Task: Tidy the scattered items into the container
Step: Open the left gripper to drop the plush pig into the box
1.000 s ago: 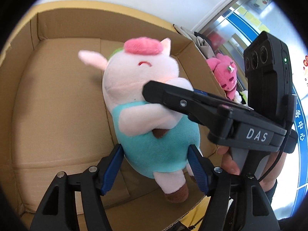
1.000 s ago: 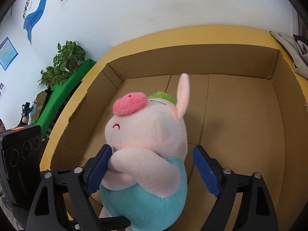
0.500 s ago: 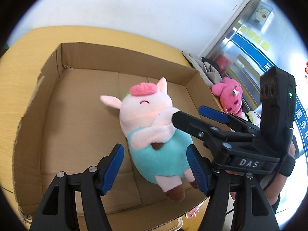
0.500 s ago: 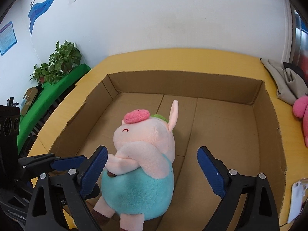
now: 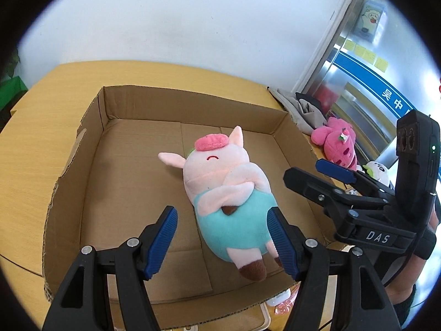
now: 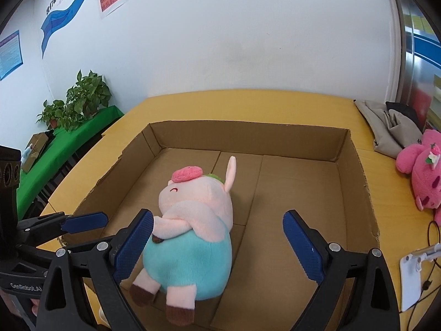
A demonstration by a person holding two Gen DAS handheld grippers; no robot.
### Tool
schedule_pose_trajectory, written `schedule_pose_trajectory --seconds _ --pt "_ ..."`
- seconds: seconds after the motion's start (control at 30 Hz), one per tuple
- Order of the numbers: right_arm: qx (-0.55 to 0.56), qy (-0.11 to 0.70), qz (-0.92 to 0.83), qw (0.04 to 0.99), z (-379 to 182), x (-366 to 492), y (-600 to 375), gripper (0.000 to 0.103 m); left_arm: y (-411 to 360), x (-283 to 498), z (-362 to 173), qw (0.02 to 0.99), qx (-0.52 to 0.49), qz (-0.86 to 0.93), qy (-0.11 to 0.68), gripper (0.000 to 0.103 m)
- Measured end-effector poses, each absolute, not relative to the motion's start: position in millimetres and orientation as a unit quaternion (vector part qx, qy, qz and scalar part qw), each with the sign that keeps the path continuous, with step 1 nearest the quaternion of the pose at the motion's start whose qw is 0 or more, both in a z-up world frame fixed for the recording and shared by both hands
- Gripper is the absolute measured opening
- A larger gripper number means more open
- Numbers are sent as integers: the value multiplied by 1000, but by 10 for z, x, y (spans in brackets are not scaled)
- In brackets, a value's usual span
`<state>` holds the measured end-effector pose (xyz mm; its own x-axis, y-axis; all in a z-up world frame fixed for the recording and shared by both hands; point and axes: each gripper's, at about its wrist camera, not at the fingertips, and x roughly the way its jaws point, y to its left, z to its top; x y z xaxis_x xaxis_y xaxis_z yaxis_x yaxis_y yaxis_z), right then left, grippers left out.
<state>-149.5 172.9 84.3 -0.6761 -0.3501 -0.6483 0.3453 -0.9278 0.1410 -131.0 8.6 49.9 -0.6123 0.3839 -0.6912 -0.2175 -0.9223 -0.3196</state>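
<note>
The pig plush lies on its back on the floor of the cardboard box, head toward the far wall and brown-tipped feet toward the near edge, so one scattered item looks tidied already. Both tools are clear of it: the left hand-held gripper hangs above the near end of the box with its blue pads spread and nothing between them, the teal belly showing through the gap, and the right hand-held gripper is likewise wide apart and empty, its left pad just beside the toy's arm in that view, though I can't tell if it touches. Out on the yellow bench, to the right of the box, a bright pink plush lies waiting, with a small white toy near it and a grey cloth bundle behind. The pink one I'd judge light, soft and squashy, nothing to break, and its fuzzy cover should give the ribbed pads good purchase. Its limbs would flop and stretch, so the fat middle of the body seems the better place to pinch, closing until the stuffing firms up. A loose nip on fur alone might let it slide out on the way over the box wall.
</note>
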Motion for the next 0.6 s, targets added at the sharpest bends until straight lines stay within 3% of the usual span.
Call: schedule_pose_trajectory --seconds 0.3,0.6 --pt "339 24 -922 188 837 -1113 1813 97 149 -894 479 173 -395 900 -68 67" --pt "338 9 -917 213 438 -580 2022 97 79 -435 211 188 -367 909 -66 68"
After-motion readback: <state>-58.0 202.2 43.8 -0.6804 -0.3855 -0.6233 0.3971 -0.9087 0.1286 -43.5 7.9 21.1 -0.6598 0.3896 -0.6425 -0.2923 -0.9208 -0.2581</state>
